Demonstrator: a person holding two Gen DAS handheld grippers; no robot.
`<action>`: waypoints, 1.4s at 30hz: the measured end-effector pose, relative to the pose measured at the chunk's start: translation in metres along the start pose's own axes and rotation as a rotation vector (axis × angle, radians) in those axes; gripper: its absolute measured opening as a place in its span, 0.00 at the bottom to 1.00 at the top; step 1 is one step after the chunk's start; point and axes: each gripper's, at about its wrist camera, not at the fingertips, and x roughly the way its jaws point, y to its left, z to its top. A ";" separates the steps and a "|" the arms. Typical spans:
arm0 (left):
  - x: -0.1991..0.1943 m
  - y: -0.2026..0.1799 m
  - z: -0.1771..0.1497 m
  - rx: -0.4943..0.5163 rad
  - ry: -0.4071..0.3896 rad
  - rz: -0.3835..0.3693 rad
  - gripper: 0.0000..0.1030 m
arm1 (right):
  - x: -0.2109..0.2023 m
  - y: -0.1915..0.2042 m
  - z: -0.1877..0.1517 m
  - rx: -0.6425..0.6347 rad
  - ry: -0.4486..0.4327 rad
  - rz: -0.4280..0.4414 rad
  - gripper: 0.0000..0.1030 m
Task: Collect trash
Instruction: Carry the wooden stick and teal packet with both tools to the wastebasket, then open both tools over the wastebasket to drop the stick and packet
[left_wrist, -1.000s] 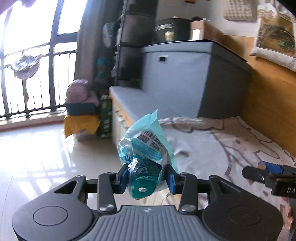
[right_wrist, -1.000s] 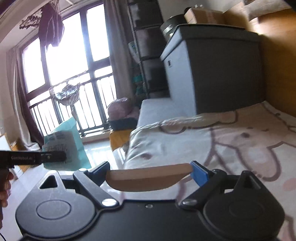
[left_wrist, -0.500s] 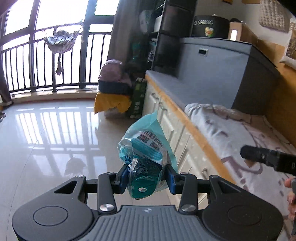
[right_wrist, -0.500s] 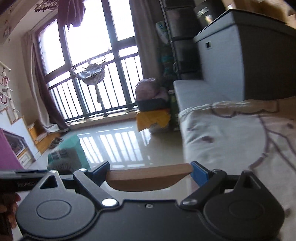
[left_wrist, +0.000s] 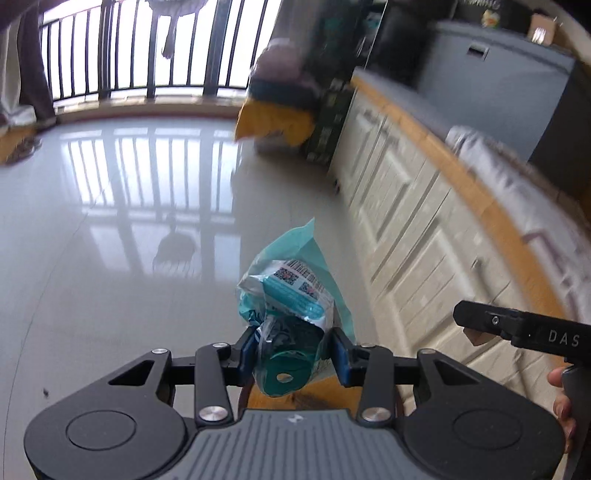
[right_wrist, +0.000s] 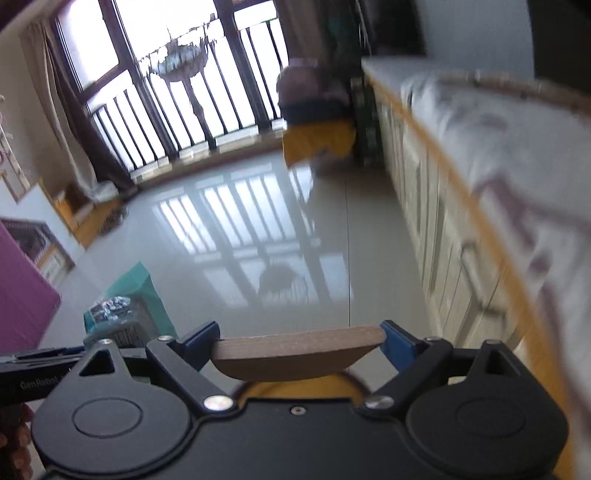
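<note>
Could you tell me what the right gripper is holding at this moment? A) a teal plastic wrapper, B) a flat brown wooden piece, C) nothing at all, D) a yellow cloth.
B: in the right wrist view the right gripper is clamped on the ends of a flat wooden piece.

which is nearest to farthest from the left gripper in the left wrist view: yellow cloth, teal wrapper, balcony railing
1. teal wrapper, clamped in the left gripper.
2. yellow cloth, across the floor, upper centre.
3. balcony railing, beyond it at the window, upper left.

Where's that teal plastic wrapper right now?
The teal wrapper is pinched in the left gripper, above the glossy floor, left of the white cabinets.
</note>
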 end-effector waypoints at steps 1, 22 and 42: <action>0.006 0.003 -0.006 -0.005 0.021 0.004 0.41 | 0.008 -0.002 -0.007 0.010 0.031 0.005 0.91; 0.095 0.012 -0.043 0.025 0.202 -0.048 0.41 | 0.106 0.024 -0.088 -0.376 0.483 0.140 0.91; 0.161 -0.015 -0.059 0.135 0.352 -0.082 0.41 | 0.129 0.017 -0.094 -0.357 0.578 0.155 0.93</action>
